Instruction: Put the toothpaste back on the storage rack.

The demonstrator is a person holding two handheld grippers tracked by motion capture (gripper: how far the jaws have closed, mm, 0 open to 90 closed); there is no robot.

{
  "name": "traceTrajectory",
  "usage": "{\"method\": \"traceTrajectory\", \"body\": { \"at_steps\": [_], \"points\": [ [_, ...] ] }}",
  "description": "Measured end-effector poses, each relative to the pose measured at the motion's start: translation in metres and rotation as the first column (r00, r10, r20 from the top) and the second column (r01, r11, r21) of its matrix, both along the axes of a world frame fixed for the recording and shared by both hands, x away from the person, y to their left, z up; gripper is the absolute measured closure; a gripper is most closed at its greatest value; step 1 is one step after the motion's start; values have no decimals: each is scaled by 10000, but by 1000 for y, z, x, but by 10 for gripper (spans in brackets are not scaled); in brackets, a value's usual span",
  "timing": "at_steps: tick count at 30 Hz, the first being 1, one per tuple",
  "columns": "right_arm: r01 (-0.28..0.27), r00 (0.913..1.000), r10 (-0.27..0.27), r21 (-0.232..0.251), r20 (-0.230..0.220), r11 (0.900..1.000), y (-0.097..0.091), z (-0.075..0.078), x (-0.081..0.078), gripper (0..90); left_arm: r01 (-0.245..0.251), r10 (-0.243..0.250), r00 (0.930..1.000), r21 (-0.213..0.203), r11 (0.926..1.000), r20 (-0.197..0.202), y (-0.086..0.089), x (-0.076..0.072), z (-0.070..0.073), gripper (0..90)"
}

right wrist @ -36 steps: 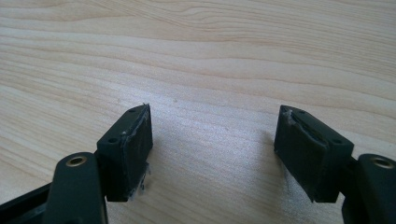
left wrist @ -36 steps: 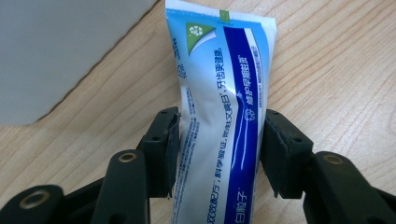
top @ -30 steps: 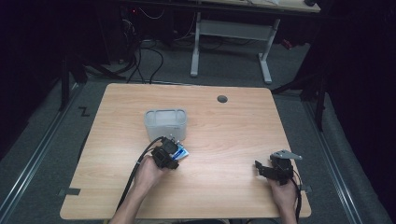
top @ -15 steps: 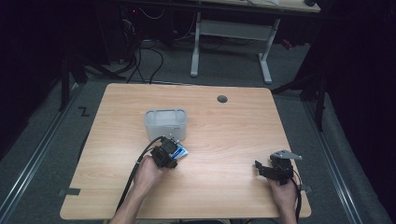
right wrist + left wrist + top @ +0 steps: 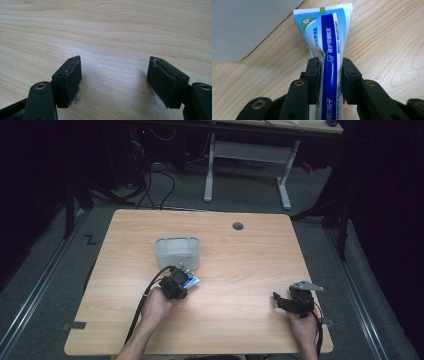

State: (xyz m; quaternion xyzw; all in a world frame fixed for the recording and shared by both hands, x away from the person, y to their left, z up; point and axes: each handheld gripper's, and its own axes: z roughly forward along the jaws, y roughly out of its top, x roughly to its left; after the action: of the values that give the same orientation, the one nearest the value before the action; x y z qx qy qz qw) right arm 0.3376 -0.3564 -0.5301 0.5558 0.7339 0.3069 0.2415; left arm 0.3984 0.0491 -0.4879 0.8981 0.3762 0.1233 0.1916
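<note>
tube: blue and white plastic toothpaste tube (image 5: 329,50) is lying flat on the wooden worktop (image 5: 240,260), just beside the translucent grey plastic bin (image 5: 177,252).
left tongs (image 5: 329,80): having just been closing, are pinching the tube's sides for a lift.
right tongs (image 5: 115,80): are resting spread wide, holding nothing, well apart.

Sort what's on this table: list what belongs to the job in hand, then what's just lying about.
In the job:
- toothpaste tube, clamped in the left tongs, which just closed
- grey bin beside it

Lying about:
- right tongs, open over bare table
</note>
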Motion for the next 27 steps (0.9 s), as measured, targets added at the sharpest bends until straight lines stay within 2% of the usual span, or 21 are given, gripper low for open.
{"method": "traceTrajectory", "body": {
  "at_steps": [5, 12, 16, 20, 27],
  "points": [
    [6, 10000, -6, 4, -1, 10000, 0, 0, 0, 279, 136, -135, 9999, -242, 9996, 41, 1, -4, 6, 721],
    [16, 10000, -16, -20, 10, 10000, 0, 0, 0, 280, 79, -60, 9998, -994, 9950, 194, 14, -10, 24, 727],
    [11, 10000, -11, -24, 14, 10000, 0, 0, 0, 281, 87, -47, 9993, -1100, 9939, 366, 18, -14, 36, 728],
    [-2, 10000, 2, -21, 21, 10000, -1, 0, 0, 280, 84, 6, 9979, -1397, 9902, 642, 22, -17, 48, 731],
    [-18, 10000, 18, -7, 17, 10000, -1, 0, 0, 278, -78, 238, 9963, -1869, 9823, 831, 32, -19, 60, 741]
  ]
}}
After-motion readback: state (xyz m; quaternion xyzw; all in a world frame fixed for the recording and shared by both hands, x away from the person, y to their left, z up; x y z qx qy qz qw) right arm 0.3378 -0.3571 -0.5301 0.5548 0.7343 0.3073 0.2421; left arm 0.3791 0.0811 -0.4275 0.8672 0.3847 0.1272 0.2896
